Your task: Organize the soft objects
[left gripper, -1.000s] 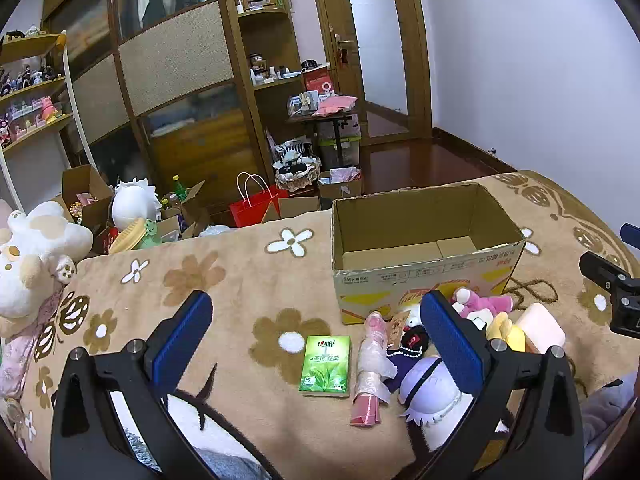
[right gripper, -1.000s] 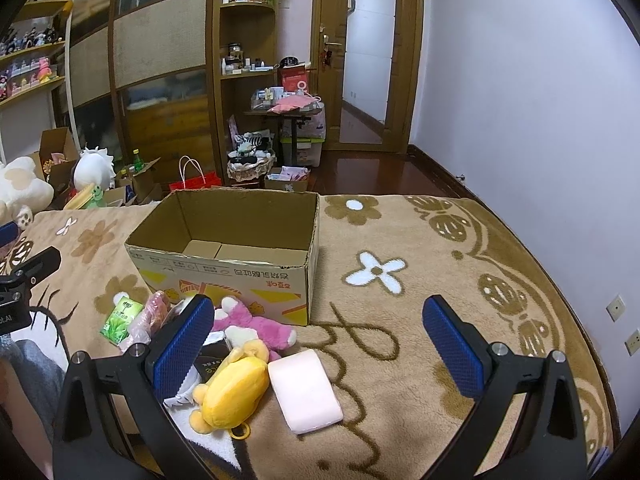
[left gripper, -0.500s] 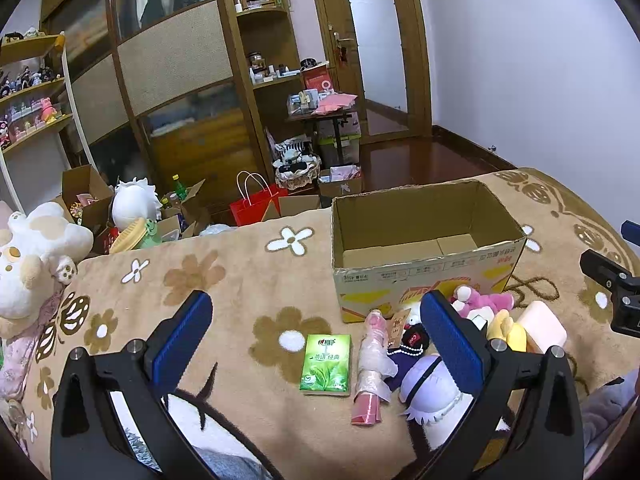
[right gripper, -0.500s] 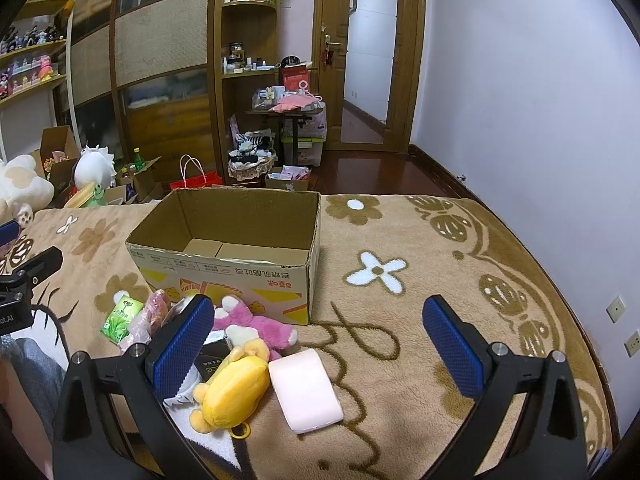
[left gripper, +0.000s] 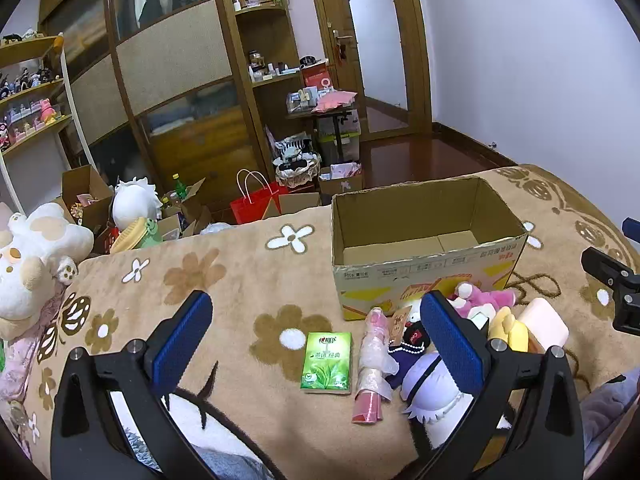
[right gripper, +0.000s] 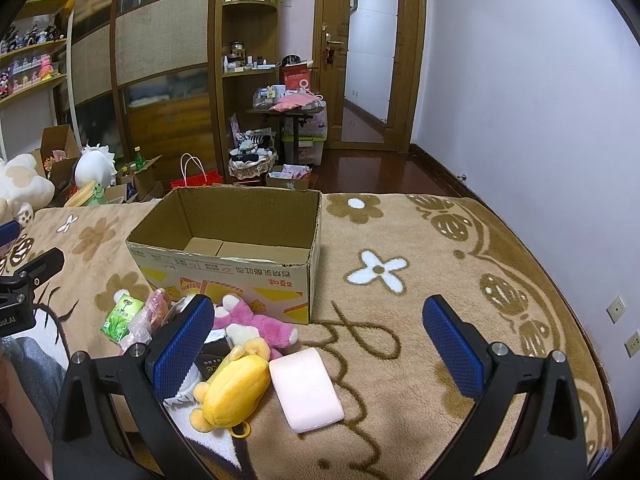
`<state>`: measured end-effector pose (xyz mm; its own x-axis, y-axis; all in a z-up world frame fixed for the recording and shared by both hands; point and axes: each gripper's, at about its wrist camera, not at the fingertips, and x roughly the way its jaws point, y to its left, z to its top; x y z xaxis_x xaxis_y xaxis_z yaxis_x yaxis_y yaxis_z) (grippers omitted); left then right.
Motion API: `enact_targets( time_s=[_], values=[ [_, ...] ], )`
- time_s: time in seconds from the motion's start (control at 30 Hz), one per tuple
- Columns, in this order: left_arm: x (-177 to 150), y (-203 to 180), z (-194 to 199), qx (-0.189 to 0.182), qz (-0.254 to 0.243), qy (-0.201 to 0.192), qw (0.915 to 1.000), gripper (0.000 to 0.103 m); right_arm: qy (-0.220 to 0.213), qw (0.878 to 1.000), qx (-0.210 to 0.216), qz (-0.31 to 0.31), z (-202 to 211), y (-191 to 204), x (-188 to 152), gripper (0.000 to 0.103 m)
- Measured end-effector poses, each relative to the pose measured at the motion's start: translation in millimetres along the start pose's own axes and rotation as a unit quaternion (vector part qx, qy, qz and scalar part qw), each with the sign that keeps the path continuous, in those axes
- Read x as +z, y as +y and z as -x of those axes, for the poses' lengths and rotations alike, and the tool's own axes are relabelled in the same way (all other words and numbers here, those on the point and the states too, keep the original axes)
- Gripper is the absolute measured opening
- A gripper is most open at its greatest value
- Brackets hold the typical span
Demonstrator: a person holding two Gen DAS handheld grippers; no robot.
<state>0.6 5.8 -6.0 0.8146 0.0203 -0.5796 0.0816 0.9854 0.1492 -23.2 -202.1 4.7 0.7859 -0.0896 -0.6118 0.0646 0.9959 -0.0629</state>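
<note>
An open, empty cardboard box (left gripper: pixel 424 276) (right gripper: pixel 228 276) stands on the brown flowered blanket (left gripper: pixel 224 272). In front of it lies a pile: a green tissue pack (left gripper: pixel 327 361) (right gripper: pixel 121 316), a pink wrapped roll (left gripper: pixel 372 364), a dark doll (left gripper: pixel 414 338), a white-purple plush (left gripper: pixel 430 380), a pink plush (right gripper: pixel 256 322), a yellow plush (right gripper: pixel 232 392) and a pale pink block (right gripper: pixel 306 390). My left gripper (left gripper: pixel 316 344) is open and empty above the tissue pack. My right gripper (right gripper: pixel 316 346) is open and empty above the pink block.
A large white plush (left gripper: pixel 28 256) sits at the blanket's left edge. Beyond the blanket are boxes, a red bag (left gripper: pixel 256 204), shelves and a small cluttered table (right gripper: pixel 292 108). A wall runs along the right, with a door (right gripper: pixel 368 52) at the back.
Almost nothing. Both grippers stay open and nearly still; the views shift only slightly.
</note>
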Motion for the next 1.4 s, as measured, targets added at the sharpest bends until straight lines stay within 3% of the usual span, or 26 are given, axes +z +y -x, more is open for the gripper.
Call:
enact_targets(
  time_s=[0.47, 0.7, 0.9, 1.03, 1.4],
  values=[
    [-3.9, 2.3, -1.3, 0.015, -0.009, 0.002, 0.9998, 0.103, 0.006, 1.000, 0.001, -0.003, -1.6, 0.3, -1.5, 0.103],
    [-4.0, 13.1, -18.6, 0.006, -0.022, 0.034, 0.9992, 0.103, 0.020, 1.000, 0.008, -0.004, -9.7, 2.1, -5.6, 0.103],
    [-8.6, 30.6, -55.6, -0.003, 0.000, 0.101, 0.9949, 0.103, 0.046, 0.999, 0.019, -0.010, -27.3, 0.1, -1.1, 0.103],
    [-20.0, 38.0, -90.0, 0.004, 0.004, 0.159, 0.9873, 0.103, 0.074, 0.997, 0.029, -0.024, -43.2, -3.3, -6.1, 0.103],
    [-26.3, 22.3, -170.8, 0.002, 0.014, 0.269, 0.9629, 0.103, 0.160, 0.986, 0.037, -0.038, -93.6, -12.3, -21.8, 0.102]
  ],
)
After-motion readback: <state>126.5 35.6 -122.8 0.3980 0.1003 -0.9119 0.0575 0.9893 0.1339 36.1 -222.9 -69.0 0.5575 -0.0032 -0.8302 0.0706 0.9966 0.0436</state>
